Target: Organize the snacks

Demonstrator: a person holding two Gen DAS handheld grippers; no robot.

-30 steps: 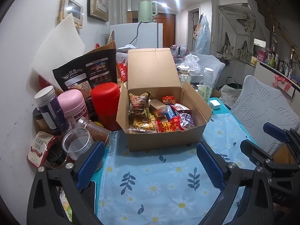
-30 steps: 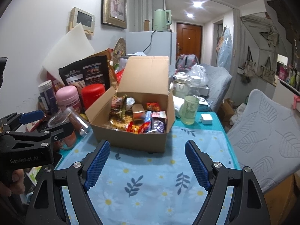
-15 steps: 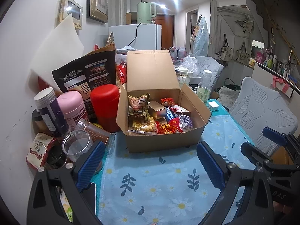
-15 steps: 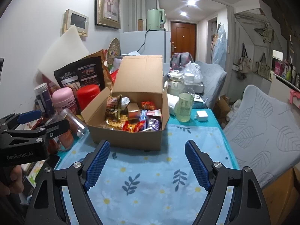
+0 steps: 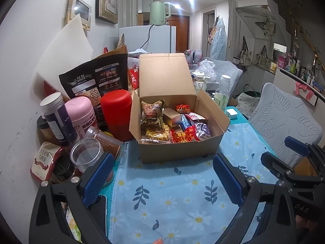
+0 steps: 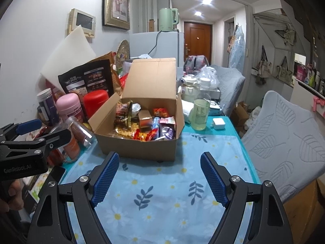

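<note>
An open cardboard box (image 5: 178, 148) stands on the flowered blue tablecloth (image 5: 172, 199), its lid flap upright. Inside lie several snack packets (image 5: 154, 122), red wrappers and a small brown carton. The box also shows in the right wrist view (image 6: 140, 148). My left gripper (image 5: 162, 177) is open and empty, a little in front of the box. My right gripper (image 6: 158, 177) is open and empty, also in front of the box. The right gripper shows at the right edge of the left wrist view (image 5: 292, 162). The left gripper shows at the left edge of the right wrist view (image 6: 30, 136).
Jars and cans crowd the left by the wall: a red canister (image 5: 116, 113), a pink one (image 5: 82, 116), a dark jar (image 5: 57, 120), a black oat bag (image 5: 95, 81). A bottle of yellowish drink (image 6: 200, 113) and a white charger (image 6: 218, 125) stand right of the box. A padded chair (image 6: 284, 138) is at right.
Both grippers have drawn back slightly from the box and the right view has shifted a little; the box looks a bit farther. Nothing was grasped or moved.
</note>
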